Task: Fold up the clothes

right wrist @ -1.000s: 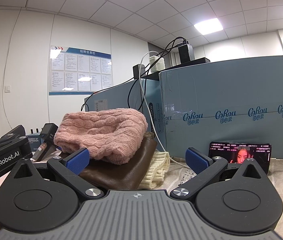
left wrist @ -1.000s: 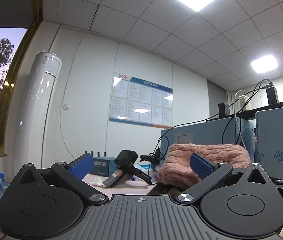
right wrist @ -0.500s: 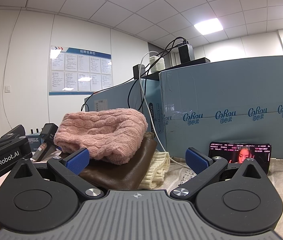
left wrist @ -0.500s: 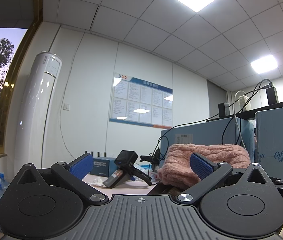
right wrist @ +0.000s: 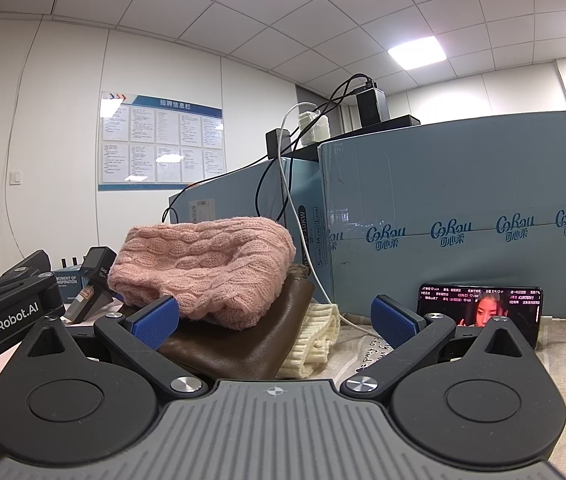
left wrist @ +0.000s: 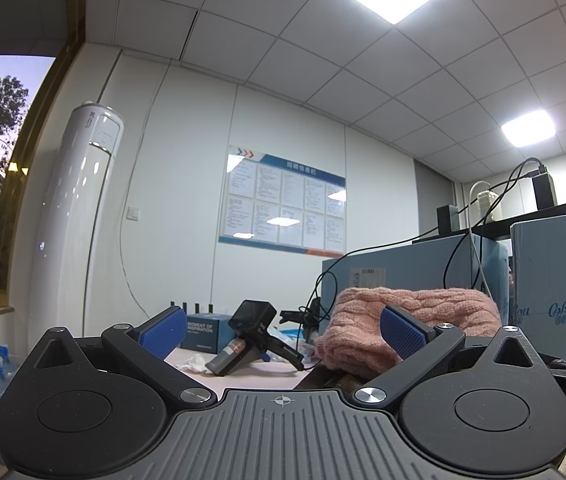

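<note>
A folded pink cable-knit sweater (right wrist: pixel 203 264) lies on top of a brown leather garment (right wrist: pixel 239 344), with a cream knit piece (right wrist: pixel 315 340) beside them on the right. My right gripper (right wrist: pixel 275 320) is open just in front of this pile, nothing between its blue pads. In the left wrist view the pink sweater (left wrist: pixel 415 320) shows ahead to the right, partly behind the right pad. My left gripper (left wrist: pixel 281 330) is open and empty, low at the table's level. The left gripper's body (right wrist: pixel 7 312) shows at the left edge of the right wrist view.
Blue cardboard boxes (right wrist: pixel 463 216) stand behind the pile, with cables hanging over them. A phone (right wrist: pixel 479 312) with a lit screen leans against a box. A black handheld device (left wrist: pixel 243 340) and a small blue box (left wrist: pixel 203 330) lie on the table. A printed cloth (right wrist: pixel 563 356) covers the table at the right.
</note>
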Demonstrator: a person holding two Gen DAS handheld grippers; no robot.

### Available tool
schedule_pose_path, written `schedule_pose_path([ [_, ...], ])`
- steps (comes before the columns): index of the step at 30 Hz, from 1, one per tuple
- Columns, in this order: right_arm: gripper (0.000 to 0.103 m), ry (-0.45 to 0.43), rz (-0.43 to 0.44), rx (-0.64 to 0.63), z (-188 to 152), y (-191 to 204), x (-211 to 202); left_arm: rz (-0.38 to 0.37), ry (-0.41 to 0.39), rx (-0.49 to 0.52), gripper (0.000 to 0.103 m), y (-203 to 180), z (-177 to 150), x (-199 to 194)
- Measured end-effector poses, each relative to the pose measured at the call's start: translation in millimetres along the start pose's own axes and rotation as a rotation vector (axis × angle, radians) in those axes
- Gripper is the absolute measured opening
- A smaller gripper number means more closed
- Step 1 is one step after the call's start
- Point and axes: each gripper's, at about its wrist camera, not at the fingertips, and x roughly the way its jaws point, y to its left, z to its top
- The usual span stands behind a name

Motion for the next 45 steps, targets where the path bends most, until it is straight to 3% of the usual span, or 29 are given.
schedule_pose_path([
  [45, 0.103, -0.006, -0.001, 0.004, -0.7, 0.1, 2.6, 0.004, -0.002, -0.014, 0.103, 4.0, 0.1, -0.6],
])
